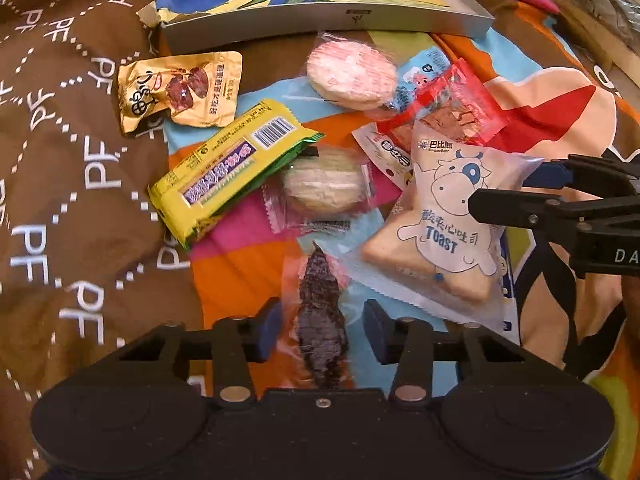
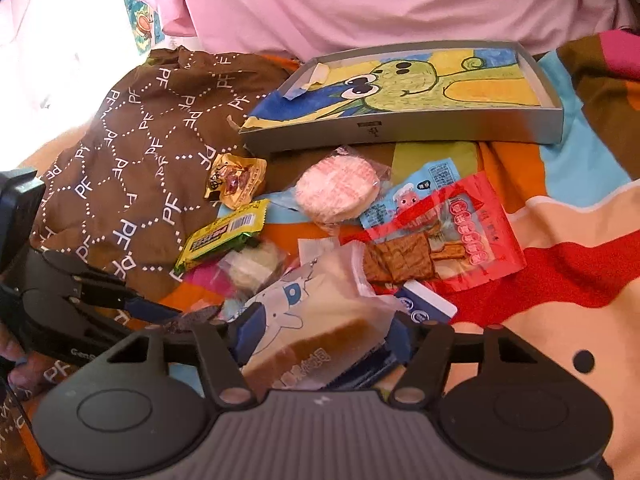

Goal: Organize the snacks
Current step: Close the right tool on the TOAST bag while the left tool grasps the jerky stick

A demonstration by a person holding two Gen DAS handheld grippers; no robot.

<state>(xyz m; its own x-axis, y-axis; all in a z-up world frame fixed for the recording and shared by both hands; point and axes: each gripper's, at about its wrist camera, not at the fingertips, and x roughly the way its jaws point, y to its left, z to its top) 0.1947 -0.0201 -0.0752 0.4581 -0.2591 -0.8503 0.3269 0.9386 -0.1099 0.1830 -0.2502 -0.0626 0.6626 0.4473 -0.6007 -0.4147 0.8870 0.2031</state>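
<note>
The right gripper [image 2: 320, 344] is clamped on a bread packet [image 1: 440, 236] printed "TOAST" with a blue cartoon cow. The left gripper [image 1: 320, 332] stands open astride a dark seaweed strip [image 1: 320, 320]. Both snacks lie on brown bedding [image 1: 72, 160] patterned "PF", before a grey tray [image 1: 320, 24].

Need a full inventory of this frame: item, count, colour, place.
tray: 1, grey, cartoon lining, far side
gold packet: 1, left of the pile
yellow bar: 1, yellow-green, below gold packet
pink wafer: 1, near tray
pale wafer: 1, pile centre
red packet: 1, right
toast pack: 1, white-blue, between right gripper fingers
seaweed strip: 1, dark, between left gripper fingers
blanket: 1, multicoloured, underneath
left gripper: open
right gripper: around toast pack
</note>
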